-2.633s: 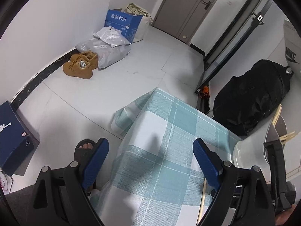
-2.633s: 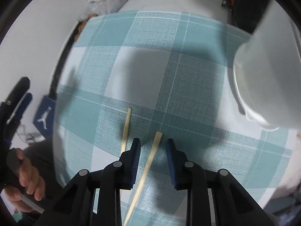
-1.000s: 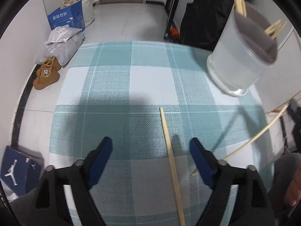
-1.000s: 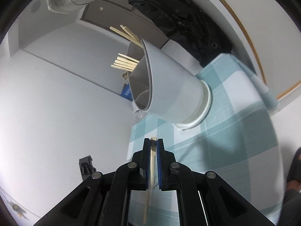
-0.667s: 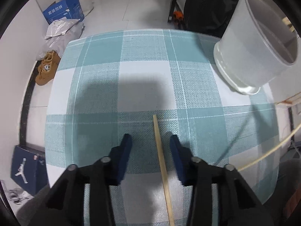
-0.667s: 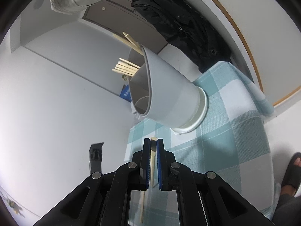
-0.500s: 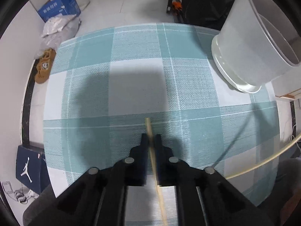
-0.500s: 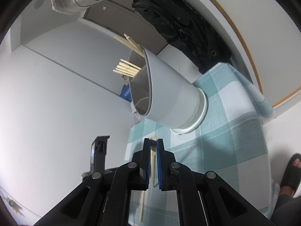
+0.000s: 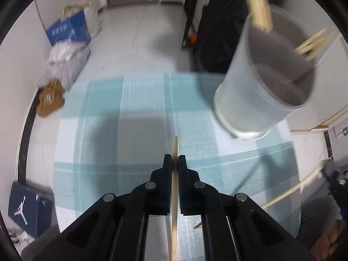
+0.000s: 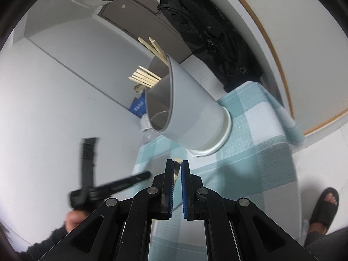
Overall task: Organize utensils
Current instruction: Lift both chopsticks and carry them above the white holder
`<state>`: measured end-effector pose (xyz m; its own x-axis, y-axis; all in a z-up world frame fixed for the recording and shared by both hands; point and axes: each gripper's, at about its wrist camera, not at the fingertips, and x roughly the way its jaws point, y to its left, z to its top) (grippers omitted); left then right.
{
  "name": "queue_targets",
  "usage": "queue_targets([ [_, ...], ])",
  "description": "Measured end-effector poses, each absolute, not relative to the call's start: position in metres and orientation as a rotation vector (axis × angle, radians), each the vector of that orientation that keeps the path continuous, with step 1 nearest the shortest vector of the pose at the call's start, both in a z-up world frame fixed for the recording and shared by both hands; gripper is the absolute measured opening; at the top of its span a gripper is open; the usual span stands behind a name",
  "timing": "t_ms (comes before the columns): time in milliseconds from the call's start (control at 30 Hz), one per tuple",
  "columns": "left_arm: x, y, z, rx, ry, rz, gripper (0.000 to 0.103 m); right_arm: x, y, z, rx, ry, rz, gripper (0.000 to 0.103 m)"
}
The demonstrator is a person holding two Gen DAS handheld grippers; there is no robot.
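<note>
The left hand-held gripper [image 9: 174, 163] was clamped on a chopstick [image 9: 174, 187], its tip poking out just ahead of the pads above the checked table [image 9: 104, 143]. The right hand-held gripper [image 10: 178, 169] pinched a second chopstick [image 10: 177, 167]. A grey cup [image 10: 191, 113] of chopsticks stood ahead of both.

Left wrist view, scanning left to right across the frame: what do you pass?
Dark blue shoebox → tan shoes → blue carton → chopstick clamped in the left gripper → grey cup holding chopsticks.
</note>
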<state>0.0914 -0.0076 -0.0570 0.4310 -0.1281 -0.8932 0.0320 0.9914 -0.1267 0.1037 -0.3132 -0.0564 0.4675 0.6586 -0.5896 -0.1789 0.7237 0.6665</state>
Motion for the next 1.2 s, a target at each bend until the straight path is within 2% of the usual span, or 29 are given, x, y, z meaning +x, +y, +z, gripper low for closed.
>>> queue_targets([
  [200,0.054,-0.013,-0.011,-0.097,0.898,-0.167,0.001,0.098,-0.315,-0.057,0.573,0.94,0.534,0.005],
  [400,0.039,-0.023,0.002,-0.092,0.801,-0.219,0.001,0.088,-0.306,-0.046,0.49,0.899,0.523,0.005],
  [567,0.042,-0.016,-0.001,-0.106,0.758,-0.25,0.001,0.075,-0.301,-0.031,0.448,0.835,0.531,0.004],
  [600,0.042,-0.015,0.0,-0.116,0.75,-0.255,0.001,0.075,-0.301,-0.028,0.459,0.831,0.527,0.0],
  [800,0.031,-0.012,0.008,-0.134,0.704,-0.249,0.001,0.071,-0.287,-0.013,0.424,0.838,0.531,0.0],
  [967,0.03,-0.007,0.013,-0.149,0.694,-0.259,0.001,0.077,-0.275,-0.023,0.368,0.899,0.51,0.0],
  [1100,0.028,0.0,0.015,-0.144,0.686,-0.259,0.001,0.09,-0.27,-0.039,0.278,0.978,0.511,0.006],
  [1167,0.027,0.006,0.013,-0.152,0.69,-0.262,0.001,0.096,-0.257,-0.049,0.158,1.033,0.551,0.015],
  [1200,0.027,0.009,0.012,-0.16,0.692,-0.259,0.001,0.096,-0.246,-0.053,0.069,1.051,0.578,0.025],
])
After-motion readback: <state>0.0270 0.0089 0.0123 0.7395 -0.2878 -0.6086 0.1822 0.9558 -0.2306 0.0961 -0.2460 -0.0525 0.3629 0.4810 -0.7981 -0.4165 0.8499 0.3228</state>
